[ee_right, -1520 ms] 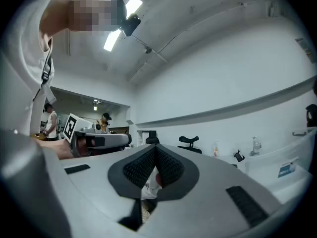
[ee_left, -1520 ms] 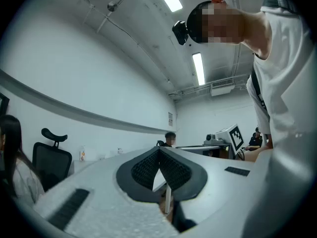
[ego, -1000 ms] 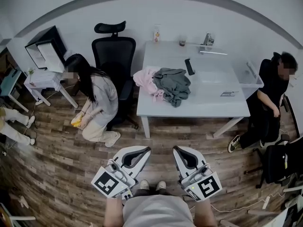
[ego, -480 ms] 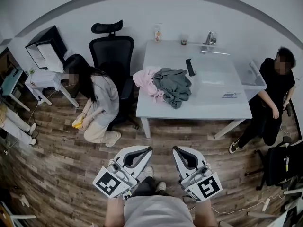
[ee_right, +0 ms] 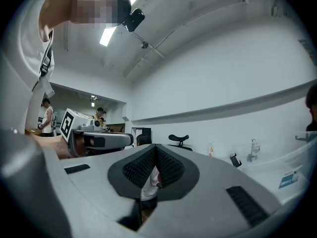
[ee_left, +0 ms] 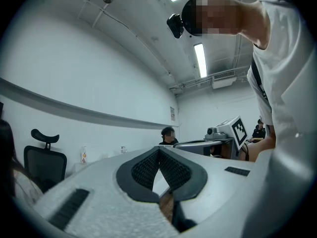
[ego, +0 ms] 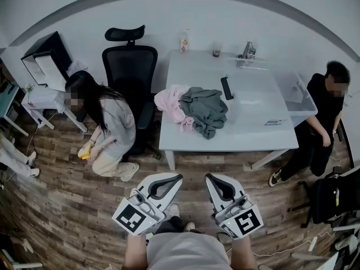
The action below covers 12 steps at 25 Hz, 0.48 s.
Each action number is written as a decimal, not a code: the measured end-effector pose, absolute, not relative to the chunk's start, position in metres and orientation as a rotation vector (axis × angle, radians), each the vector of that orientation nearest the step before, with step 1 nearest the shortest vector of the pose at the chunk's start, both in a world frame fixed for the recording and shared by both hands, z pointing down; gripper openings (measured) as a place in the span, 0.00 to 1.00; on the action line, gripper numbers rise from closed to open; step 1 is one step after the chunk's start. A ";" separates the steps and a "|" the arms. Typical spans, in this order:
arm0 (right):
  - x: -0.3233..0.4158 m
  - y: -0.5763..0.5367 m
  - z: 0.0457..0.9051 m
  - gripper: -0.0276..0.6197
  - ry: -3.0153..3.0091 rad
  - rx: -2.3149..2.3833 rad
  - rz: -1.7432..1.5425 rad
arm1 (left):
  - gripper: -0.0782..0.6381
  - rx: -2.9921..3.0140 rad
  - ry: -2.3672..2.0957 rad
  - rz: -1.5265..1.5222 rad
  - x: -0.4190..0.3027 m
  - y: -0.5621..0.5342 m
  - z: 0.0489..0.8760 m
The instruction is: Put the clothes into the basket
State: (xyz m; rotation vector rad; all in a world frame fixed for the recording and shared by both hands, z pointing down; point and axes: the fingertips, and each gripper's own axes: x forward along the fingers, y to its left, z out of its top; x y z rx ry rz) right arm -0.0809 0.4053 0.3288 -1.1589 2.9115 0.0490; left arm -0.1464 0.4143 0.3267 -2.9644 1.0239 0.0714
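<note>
Pink garment (ego: 169, 101) and grey garment (ego: 205, 106) lie heaped together on the white counter (ego: 253, 122). They sit at its near left corner, the pink one to the left and the grey one touching it. Part of the grey cloth hangs a little over the front edge.

Further back on the same counter lies a dark flat device (ego: 226, 88), just beyond the grey garment. A small bottle (ego: 184, 41) stands at the far left edge by the wall. A translucent bin (ego: 295, 94) sits at the counter's right end. I cannot tell whether this is the basket.

A black office chair (ego: 130, 66) stands just left of the counter. In front of it a person (ego: 109, 122) crouches on the wooden floor (ego: 67, 207). Another person (ego: 320, 117) sits beside the bin at the right.

Well short of the counter, low in the head view, the person holds both tools side by side, pointing level toward it. The left gripper (ego: 171, 179) has its jaws closed tip to tip, with nothing between them. The right gripper (ego: 211, 179) is the same, jaws brought fully together and empty. Neither touches the clothes.
</note>
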 end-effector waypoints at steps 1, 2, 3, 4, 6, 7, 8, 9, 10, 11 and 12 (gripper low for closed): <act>-0.083 0.399 0.329 0.05 2.911 -1.167 0.047 | 0.11 -2.968 1.016 0.073 -0.148 0.408 0.327; -0.085 0.393 0.329 0.05 2.910 -1.176 0.047 | 0.11 -2.972 1.009 0.073 -0.151 0.402 0.328; -0.087 0.387 0.328 0.05 2.909 -1.186 0.048 | 0.11 -2.978 1.001 0.072 -0.152 0.395 0.328; -0.089 0.381 0.328 0.05 2.907 -1.196 0.048 | 0.11 -2.984 0.992 0.071 -0.154 0.389 0.329; -0.093 0.370 0.327 0.05 2.902 -1.218 0.046 | 0.11 -2.993 0.972 0.069 -0.158 0.377 0.329; -0.096 0.364 0.328 0.05 2.900 -1.230 0.045 | 0.11 -2.998 0.962 0.068 -0.161 0.372 0.330; -0.098 0.359 0.329 0.05 2.900 -1.241 0.044 | 0.11 -3.004 0.952 0.068 -0.163 0.366 0.331; -0.100 0.353 0.330 0.05 2.899 -1.253 0.043 | 0.11 -3.010 0.941 0.070 -0.165 0.361 0.331; -0.102 0.348 0.330 0.05 2.897 -1.264 0.044 | 0.11 -3.015 0.931 0.073 -0.167 0.355 0.331; -0.105 0.342 0.330 0.05 2.896 -1.274 0.045 | 0.11 -3.017 0.919 0.076 -0.169 0.349 0.331; -0.108 0.337 0.330 0.05 2.895 -1.284 0.047 | 0.11 -3.019 0.907 0.076 -0.170 0.344 0.330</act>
